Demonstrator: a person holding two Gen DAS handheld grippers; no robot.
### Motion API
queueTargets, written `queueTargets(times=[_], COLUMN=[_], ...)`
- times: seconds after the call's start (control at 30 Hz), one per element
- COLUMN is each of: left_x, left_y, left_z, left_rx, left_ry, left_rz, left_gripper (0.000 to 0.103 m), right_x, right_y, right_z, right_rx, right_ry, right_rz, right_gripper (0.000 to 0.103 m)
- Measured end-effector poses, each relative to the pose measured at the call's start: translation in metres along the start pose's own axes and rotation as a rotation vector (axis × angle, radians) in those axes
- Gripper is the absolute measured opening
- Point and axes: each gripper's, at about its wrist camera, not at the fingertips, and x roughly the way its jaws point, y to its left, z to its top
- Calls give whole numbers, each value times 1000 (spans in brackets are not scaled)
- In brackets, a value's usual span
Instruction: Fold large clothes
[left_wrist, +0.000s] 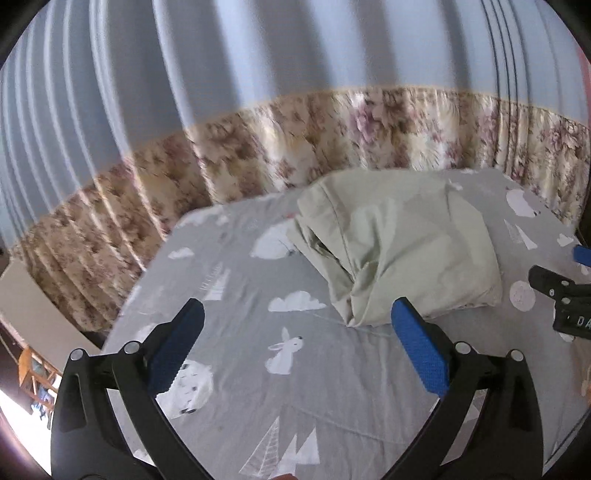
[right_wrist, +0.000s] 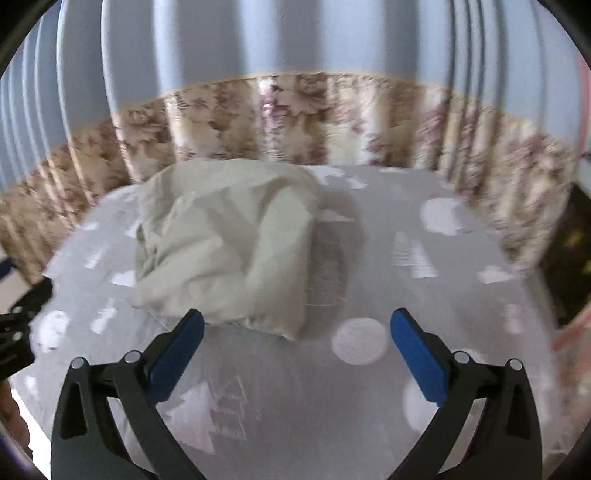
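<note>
soft daylight throughout, filtered through the pale blue curtain (left_wrist: 258, 55) at the back, banded light and dark along its folds. blown-out white patch at the lower left edge of the left wrist view. faint shadow cast to the right of the cream garment (right_wrist: 229, 251) on the grey printed sheet (right_wrist: 424, 295). heavy motion blur across the right wrist view, milder in the left. strong fisheye bending at the rims, black vignette in the corners.
</note>
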Motion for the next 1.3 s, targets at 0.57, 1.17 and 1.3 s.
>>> queueTargets(times=[0.57, 1.17, 1.3], left_x=[-83, -102, -100], left_y=[42, 54, 57], left_z=[-14, -13, -13], left_rx=[-138, -175, -181], left_ry=[-77, -101, -93], left_rz=[1, 25, 16], left_gripper=[100, 100, 100], right_x=[-107, -139, -139], right_y=[20, 11, 11], right_z=[-23, -20, -19], right_rx=[13, 42, 40], right_ry=[-232, -318, -315], right_rz=[-64, -93, -97], right_gripper=[101, 101, 101])
